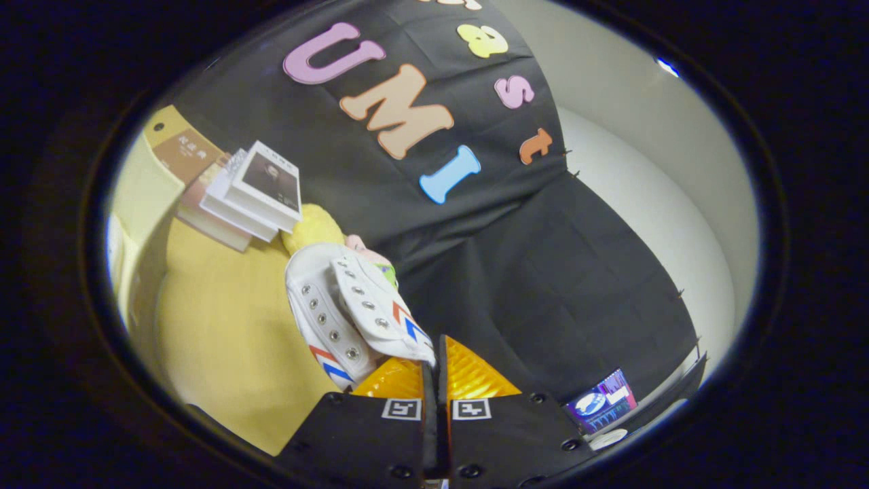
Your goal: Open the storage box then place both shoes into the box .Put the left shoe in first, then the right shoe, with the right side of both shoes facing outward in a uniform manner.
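Just ahead of the tongs (434, 367), pressed together and pinching nothing: two white canvas shoes with red-and-blue chevrons (356, 316), lying on the yellow worktop (224, 339), stacked books (248, 193) beyond.

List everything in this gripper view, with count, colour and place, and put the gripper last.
Shoes: two, white with red and blue chevron stripes, side by side on the yellow surface, just ahead of the fingers.
Books: a small stack, white and brown covers, beyond the shoes.
Plush toy: one, yellow, between books and shoes, partly hidden.
Table surface: one, yellow, under the shoes.
Screen: one, lit, beside the fingers.
Gripper: one, fingers closed together, holding nothing.
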Available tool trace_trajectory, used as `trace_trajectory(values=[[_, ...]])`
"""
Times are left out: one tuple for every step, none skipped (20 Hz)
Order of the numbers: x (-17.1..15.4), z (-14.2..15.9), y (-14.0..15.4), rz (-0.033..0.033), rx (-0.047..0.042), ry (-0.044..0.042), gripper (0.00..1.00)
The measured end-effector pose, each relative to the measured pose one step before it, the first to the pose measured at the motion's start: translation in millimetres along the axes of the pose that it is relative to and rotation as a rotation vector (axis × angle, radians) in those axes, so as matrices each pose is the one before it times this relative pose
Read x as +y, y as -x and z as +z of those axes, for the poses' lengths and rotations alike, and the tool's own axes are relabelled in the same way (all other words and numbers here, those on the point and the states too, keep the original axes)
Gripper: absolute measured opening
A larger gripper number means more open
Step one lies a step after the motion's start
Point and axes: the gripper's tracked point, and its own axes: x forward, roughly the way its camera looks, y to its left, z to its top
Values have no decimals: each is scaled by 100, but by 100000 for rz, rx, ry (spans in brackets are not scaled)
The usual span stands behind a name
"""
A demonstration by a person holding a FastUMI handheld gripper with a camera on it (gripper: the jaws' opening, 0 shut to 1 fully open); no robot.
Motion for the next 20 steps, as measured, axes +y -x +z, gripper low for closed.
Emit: trace_trajectory(values=[[857, 1396, 1242, 3223, -1377, -2413, 3], [1173, 1409, 1338, 4103, -1538, -1698, 3], [1440, 1359, 1271, 4387, -1618, -1352, 3], [1529, 1137, 1024, 4344, -886, -1364, 3], [1676, 1090, 876, 4104, -973, -835, 3], [1793, 880, 867, 3451, 705, -1020, 3], [1366, 169, 918, 3410, 2016, -966, 3], [1751, 227, 875, 3820, 2093, -765, 3], [1666, 272, 411, 3395, 1553, -825, 3], [1483, -241, 100, 3040, 2762, -641, 3], [1190, -636, 26, 2307, 3090, -839, 3], [897, -597, -59, 1929, 2377, -100, 3], [711, -392, -75, 1350, 2355, -34, 3], [598, -469, -176, 900, 2089, -764, 3], [296, -763, -334, 962, 3049, -1330, 3], [434, -870, -517, 1554, 3086, -1844, 3], [529, -788, -477, 2517, 3206, -3152, 4], [531, -727, -477, 3661, 2731, -4843, 4], [536, -630, -272, 3899, 2716, -6017, 5], [289, -881, -476, 4369, 2711, -5154, 5]])
